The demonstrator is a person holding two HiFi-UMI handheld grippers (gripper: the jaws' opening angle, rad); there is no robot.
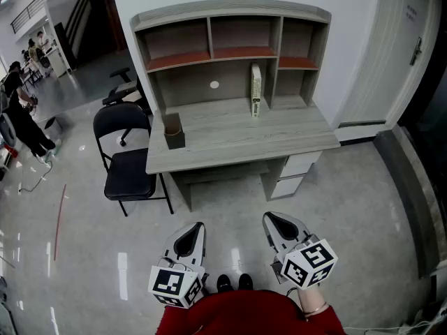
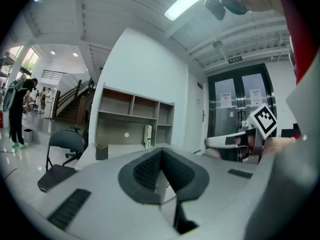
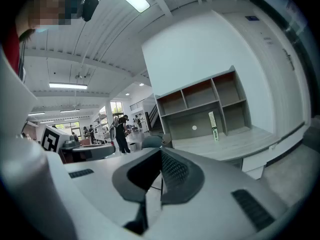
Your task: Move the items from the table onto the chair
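Note:
A grey desk (image 1: 237, 145) with a shelf hutch stands ahead. On it a white book (image 1: 255, 89) stands upright near the back, and a small brown box (image 1: 173, 131) sits at the left edge. A black folding chair (image 1: 128, 160) stands left of the desk. My left gripper (image 1: 190, 241) and right gripper (image 1: 281, 226) hover low in front of me, well short of the desk, both shut with nothing between the jaws. The book (image 2: 147, 136) and box (image 2: 101, 151) also show in the left gripper view, the book (image 3: 213, 126) in the right gripper view.
A black office chair (image 1: 124, 89) stands behind the folding chair. People (image 1: 21, 110) stand far left across the glossy floor. White drawers (image 1: 293, 173) sit under the desk's right side. A door (image 1: 401, 47) is in the right wall.

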